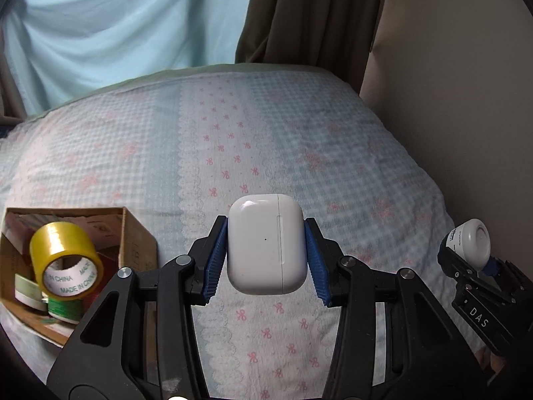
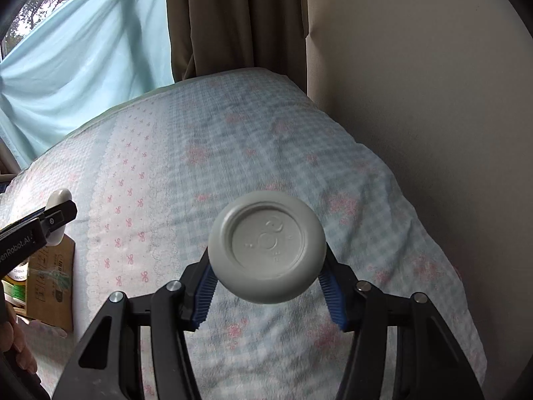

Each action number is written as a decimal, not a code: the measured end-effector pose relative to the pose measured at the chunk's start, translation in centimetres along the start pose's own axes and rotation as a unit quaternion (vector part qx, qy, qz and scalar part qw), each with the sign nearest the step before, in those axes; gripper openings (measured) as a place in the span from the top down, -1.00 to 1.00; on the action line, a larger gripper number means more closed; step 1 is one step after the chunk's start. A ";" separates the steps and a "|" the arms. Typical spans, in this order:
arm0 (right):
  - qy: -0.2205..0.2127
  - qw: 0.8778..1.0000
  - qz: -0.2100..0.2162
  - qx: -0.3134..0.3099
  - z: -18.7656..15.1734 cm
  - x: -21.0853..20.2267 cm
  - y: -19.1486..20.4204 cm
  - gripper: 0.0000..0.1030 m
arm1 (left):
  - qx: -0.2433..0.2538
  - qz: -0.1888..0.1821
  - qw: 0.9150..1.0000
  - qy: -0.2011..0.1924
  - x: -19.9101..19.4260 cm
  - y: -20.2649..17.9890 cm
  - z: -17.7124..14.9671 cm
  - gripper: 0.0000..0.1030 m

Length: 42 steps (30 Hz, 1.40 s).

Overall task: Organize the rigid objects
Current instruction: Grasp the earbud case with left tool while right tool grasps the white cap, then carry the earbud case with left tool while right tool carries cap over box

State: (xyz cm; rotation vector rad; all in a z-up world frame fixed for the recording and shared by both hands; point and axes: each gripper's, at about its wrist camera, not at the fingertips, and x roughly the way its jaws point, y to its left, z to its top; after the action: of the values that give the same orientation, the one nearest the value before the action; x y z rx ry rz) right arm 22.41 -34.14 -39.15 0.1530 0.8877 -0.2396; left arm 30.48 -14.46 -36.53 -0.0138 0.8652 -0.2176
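Cardboard box holds tape left of fingers clamping earbud case and white bottle

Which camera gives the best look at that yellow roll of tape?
The left wrist view: the tape roll sits whole inside the cardboard box. In the right wrist view only the box's side shows; the roll is hidden.

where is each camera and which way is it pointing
Left wrist: sits on the left gripper, facing forward and down over the bed; shows its fingers clamping a white earbud case, the cardboard box at left, the right gripper at far right.
Right wrist: sits on the right gripper, facing the same way; shows its fingers holding a white bottle bottom-on, a hand at lower left.
Shared: bed, box, earbud case, bottle, blue curtain.
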 end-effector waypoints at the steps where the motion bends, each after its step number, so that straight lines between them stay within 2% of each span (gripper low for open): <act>1: 0.000 1.000 0.005 0.003 0.4 -1.3 0.2 -0.01 | -0.004 0.000 1.000 -0.002 -1.7 0.4 0.6 0.19; 10: 0.002 0.998 0.063 -0.022 3.8 -11.5 5.2 -0.01 | -0.049 0.024 0.998 -0.018 -15.2 6.9 3.4 0.19; 15: 0.012 0.993 0.102 -0.052 4.1 -15.1 10.3 -0.02 | -0.074 0.038 0.996 -0.022 -19.8 12.6 3.4 0.19; 20: 0.027 0.989 0.130 -0.062 3.2 -17.5 16.3 -0.02 | -0.093 0.029 0.995 -0.017 -22.8 18.9 2.5 0.19; 26: 0.049 0.987 0.141 -0.051 1.4 -18.9 24.0 -0.01 | -0.091 0.002 0.996 0.004 -24.1 26.6 1.0 0.20; 31: 0.072 0.984 0.158 -0.036 0.3 -18.4 29.9 -0.02 | -0.069 -0.003 0.997 0.023 -23.7 31.6 0.1 0.20; 36: 0.104 0.978 0.175 -0.035 -0.2 -16.9 34.6 -0.01 | -0.058 -0.003 0.997 0.044 -22.5 34.9 -0.4 0.20; 42: 0.140 0.970 0.188 -0.059 0.3 -13.7 38.9 -0.01 | -0.055 0.000 0.996 0.071 -19.2 36.8 -0.4 0.20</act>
State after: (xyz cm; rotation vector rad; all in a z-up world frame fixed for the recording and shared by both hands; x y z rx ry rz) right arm 24.82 5.15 -26.97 0.2438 1.1296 0.1930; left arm 24.88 25.28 -26.02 -0.1029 1.0173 -0.1717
